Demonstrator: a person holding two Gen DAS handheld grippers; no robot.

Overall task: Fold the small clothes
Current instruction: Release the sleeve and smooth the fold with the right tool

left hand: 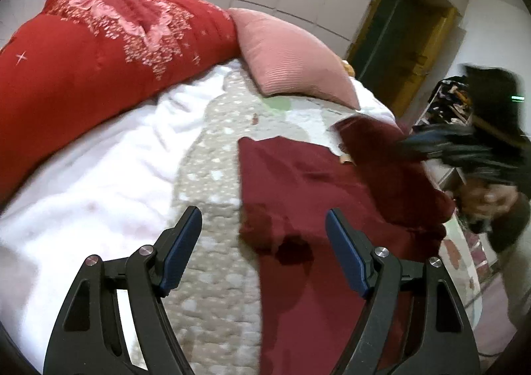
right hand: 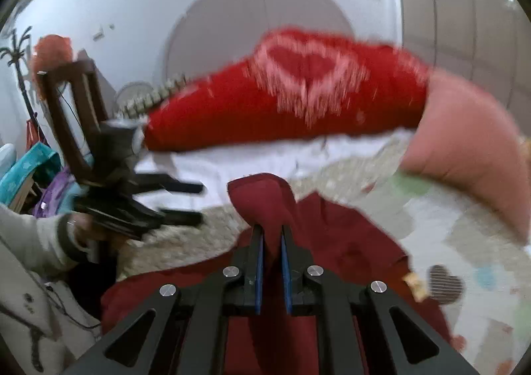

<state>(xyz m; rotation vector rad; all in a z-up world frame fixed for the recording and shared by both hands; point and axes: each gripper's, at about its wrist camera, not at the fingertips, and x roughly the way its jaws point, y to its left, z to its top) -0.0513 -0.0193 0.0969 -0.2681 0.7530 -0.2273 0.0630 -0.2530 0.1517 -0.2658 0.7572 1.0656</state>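
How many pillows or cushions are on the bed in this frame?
2. A large red embroidered pillow lies along the head of the bed, and a pink cushion leans against its end. More may be hidden outside the view.

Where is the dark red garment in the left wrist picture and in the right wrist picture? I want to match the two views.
Left wrist view: the dark red garment lies on the bed, right of centre, reaching down to the lower edge past the open left gripper.
Right wrist view: it fills the lower centre, a fold of it pinched in the shut right gripper.
Shared landmark: the pink pillow, beyond the garment in both.
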